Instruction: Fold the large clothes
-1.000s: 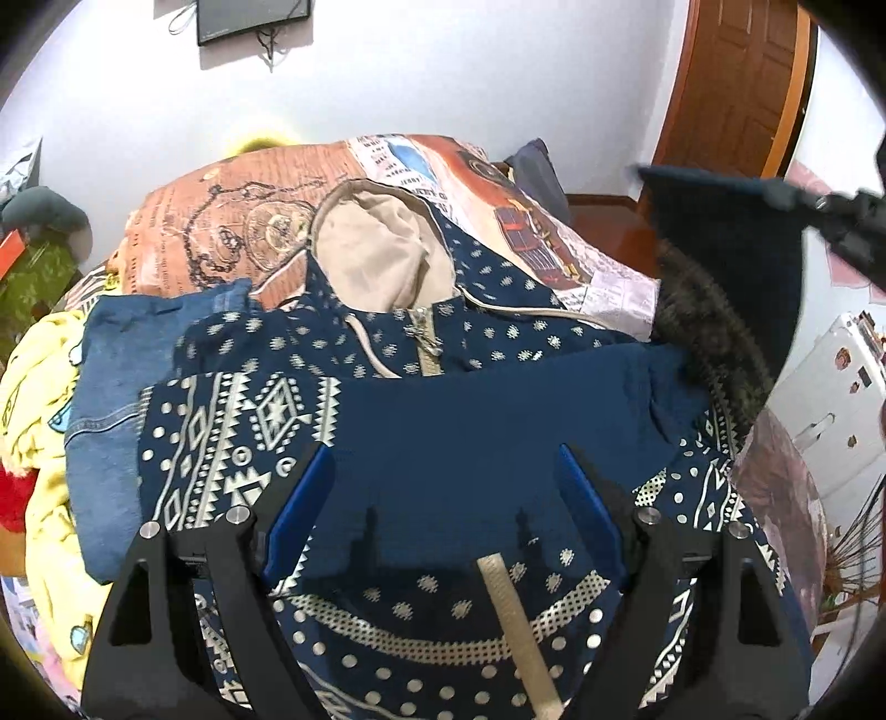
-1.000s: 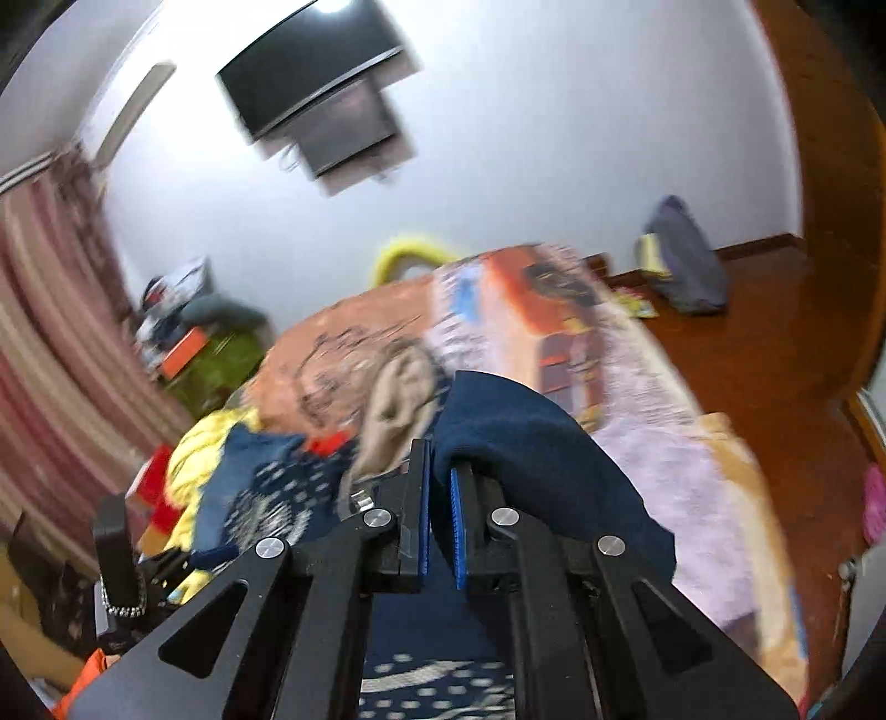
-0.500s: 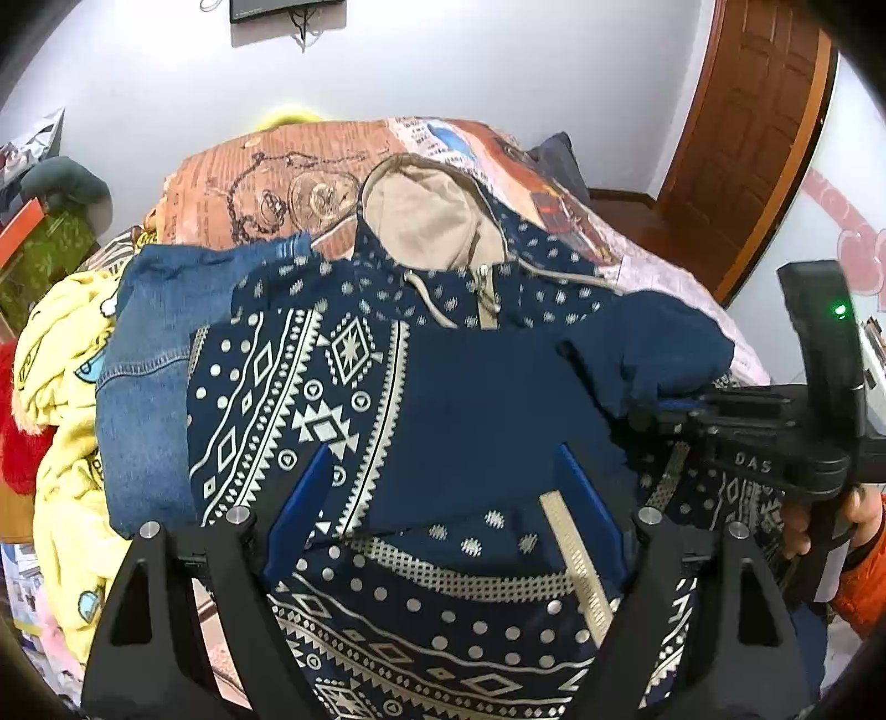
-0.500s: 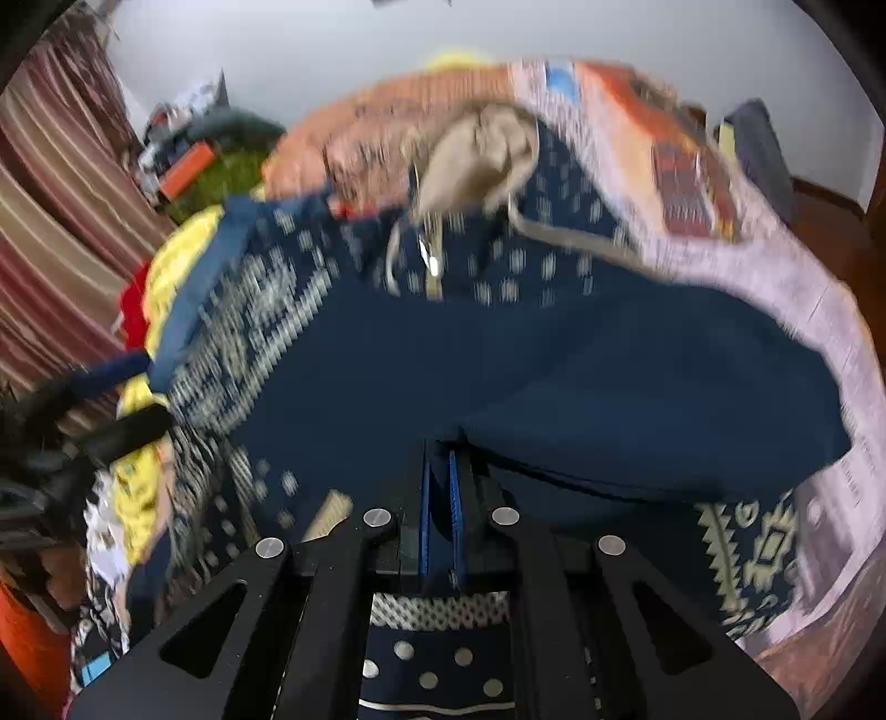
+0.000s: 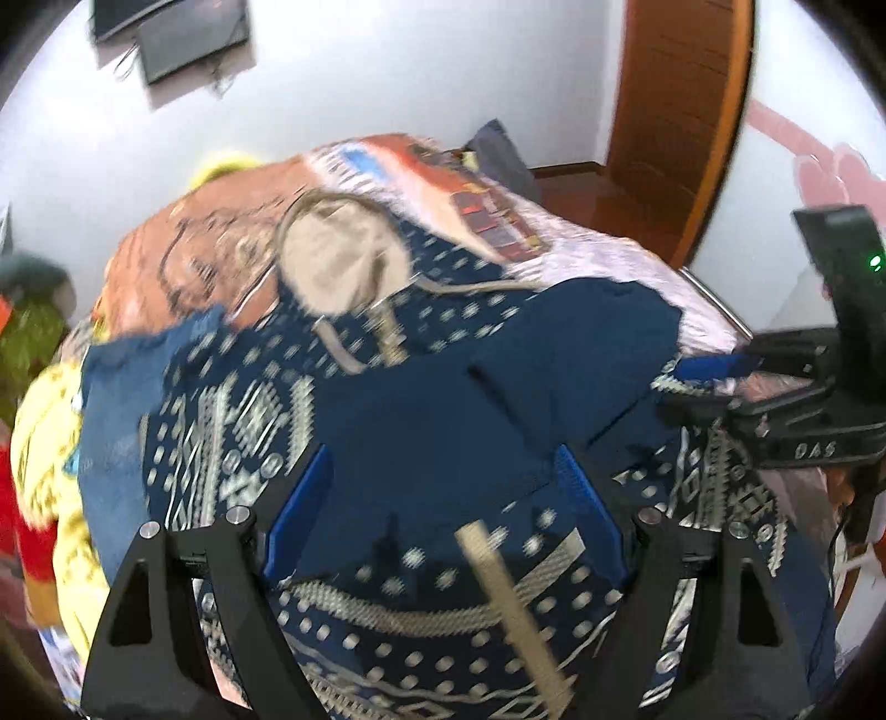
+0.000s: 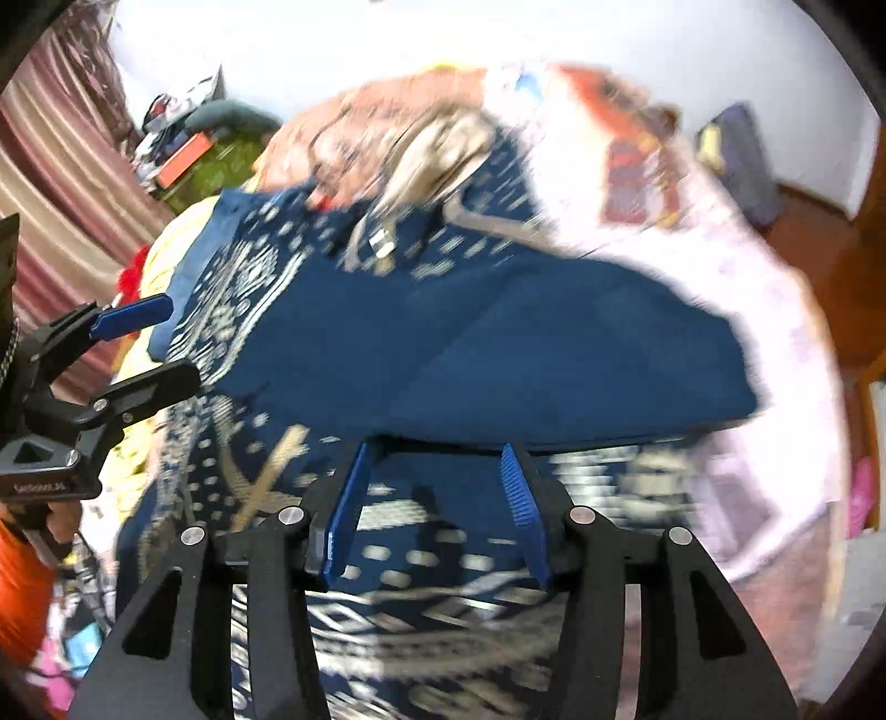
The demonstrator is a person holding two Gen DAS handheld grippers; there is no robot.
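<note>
Sleeve-fold step: patterned hoodie (image 5: 421, 387) lies flat on bed (image 5: 598, 249), navy sleeve (image 6: 554, 343) across its chest. Right tongs (image 6: 437, 498) opening, empty; left tongs (image 5: 443, 509) apart, empty. Next: regrasp the hem.

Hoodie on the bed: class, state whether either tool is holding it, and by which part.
Neither holds it. The right tool is opening, the hoodie's sleeve just beyond its pads. The left tool stands open above it.

Wall-mounted TV (image 5: 169, 33) above bed; brown wooden door (image 5: 681, 111) at right; striped curtain (image 6: 61, 183); dark bag (image 6: 739, 160) on wooden floor (image 6: 814, 238).
</note>
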